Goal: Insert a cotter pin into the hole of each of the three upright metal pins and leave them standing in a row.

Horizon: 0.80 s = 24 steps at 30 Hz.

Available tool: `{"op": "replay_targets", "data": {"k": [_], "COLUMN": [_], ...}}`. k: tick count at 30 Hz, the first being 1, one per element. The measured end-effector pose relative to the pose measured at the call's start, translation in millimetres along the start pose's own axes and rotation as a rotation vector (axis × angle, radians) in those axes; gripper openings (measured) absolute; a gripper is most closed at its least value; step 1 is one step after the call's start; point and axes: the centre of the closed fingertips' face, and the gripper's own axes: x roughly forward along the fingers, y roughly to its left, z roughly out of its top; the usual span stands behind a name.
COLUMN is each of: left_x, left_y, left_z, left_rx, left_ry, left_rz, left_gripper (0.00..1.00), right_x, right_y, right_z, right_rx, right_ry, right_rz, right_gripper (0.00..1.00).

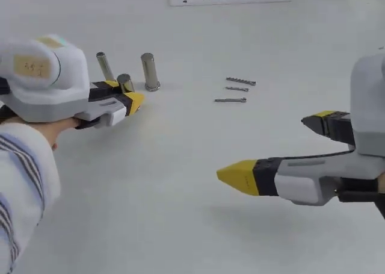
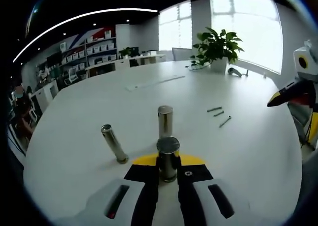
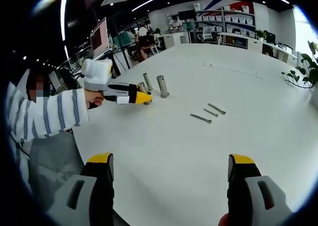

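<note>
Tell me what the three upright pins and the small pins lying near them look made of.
The upright pins look like polished silvery metal, probably steel: sharp mirror-like reflections on their sides. The small pins look like duller grey metal; too small to tell the finish.

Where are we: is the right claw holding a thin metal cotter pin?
No, the open right claw is empty; three cotter pins lie on the white table.

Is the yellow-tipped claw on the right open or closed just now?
Open: the right gripper has its two jaws wide apart in its own view, with nothing held between them.
</note>
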Motion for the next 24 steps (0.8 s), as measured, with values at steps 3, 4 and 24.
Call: {"op": "replay_targets", "data": {"k": [3, 4, 24], "left_x": [-0.9, -2.2, -52.0], "left_y": [-0.2, -2.0, -14.9], "left_z": [-0.9, -0.3, 27.2], "left_rx": [0.038, 0.01, 0.023], "left_ry": [0.012, 0.004, -0.081], "left_rz": [0.005, -0.009, 0.003], "left_gripper": [0.09, 0.09, 0.09], "right_x": [-1.8, -1.7, -12.0], "right_y": [0.1, -0.2, -0.3], "right_z": [1.5, 1.8, 9.4], "right_rx": [-0.004, -0.004, -0.008], "right_ry": [-0.004, -0.006, -0.061], "right_rz": [-0.002, -0.002, 0.004], "right_gripper": [0.94, 0.94, 0.94]}}
